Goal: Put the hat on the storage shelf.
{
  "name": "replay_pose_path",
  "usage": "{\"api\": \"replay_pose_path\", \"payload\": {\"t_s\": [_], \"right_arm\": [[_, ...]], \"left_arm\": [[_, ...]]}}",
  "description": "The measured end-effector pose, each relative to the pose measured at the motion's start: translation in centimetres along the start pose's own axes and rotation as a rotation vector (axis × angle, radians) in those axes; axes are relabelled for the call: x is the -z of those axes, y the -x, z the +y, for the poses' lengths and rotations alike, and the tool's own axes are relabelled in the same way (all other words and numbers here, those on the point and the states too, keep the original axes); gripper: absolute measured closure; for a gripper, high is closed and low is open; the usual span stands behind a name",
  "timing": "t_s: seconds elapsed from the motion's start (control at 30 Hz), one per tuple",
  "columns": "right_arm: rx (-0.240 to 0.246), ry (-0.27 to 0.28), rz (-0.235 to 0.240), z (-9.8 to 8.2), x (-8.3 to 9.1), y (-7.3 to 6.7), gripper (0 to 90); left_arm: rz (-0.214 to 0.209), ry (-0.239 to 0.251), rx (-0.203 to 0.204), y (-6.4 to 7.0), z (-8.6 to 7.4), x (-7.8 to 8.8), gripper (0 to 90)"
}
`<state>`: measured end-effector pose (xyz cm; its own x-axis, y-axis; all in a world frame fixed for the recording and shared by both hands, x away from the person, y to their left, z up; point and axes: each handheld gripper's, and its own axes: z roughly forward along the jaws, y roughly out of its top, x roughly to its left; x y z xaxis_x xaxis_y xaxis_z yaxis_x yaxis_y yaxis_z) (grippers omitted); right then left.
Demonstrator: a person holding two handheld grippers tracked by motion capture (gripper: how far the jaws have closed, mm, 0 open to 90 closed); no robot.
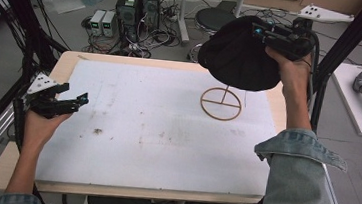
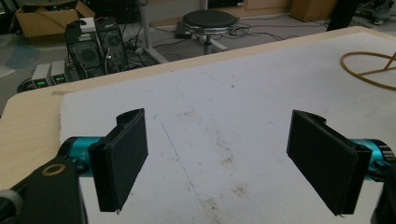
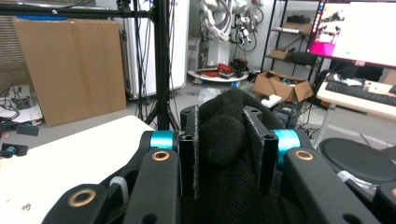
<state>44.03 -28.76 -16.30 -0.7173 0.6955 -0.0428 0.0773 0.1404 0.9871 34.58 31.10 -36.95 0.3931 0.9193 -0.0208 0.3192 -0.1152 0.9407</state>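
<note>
The right hand-held gripper is clamped on a black hat, with fabric pinched between its jaws. The hat hangs in the air above the far right of the counter. The wire hat stand sits on the counter directly below and slightly nearer than the hat, its ring base flat and its stem upright. The right forearm is raised steeply. The left hand-held gripper rests low at the left edge, jaws wide and empty, well apart from the stand.

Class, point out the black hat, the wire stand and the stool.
black hat [image 1: 238, 62], high view, on the middle of its crown.
wire stand [image 1: 207, 110], high view, on the ring of its base.
stool [image 2: 208, 20], left gripper view, on its round seat.
</note>
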Motion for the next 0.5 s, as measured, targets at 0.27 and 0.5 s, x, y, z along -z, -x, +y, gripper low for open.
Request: {"api": "replay_pose_path", "payload": {"t_s": [0.27, 0.5], "right_arm": [[-0.011, -0.036, -0.027, -0.5, -0.6, 0.5, 70.9], [-0.024, -0.083, -0.056, -1.2, -1.0, 1.1, 70.7]], "left_arm": [[0.000, 0.002, 0.003, 0.0, 0.0, 0.0, 20.7], [-0.001, 0.001, 0.002, -0.1, 0.0, 0.1, 20.7]]}}
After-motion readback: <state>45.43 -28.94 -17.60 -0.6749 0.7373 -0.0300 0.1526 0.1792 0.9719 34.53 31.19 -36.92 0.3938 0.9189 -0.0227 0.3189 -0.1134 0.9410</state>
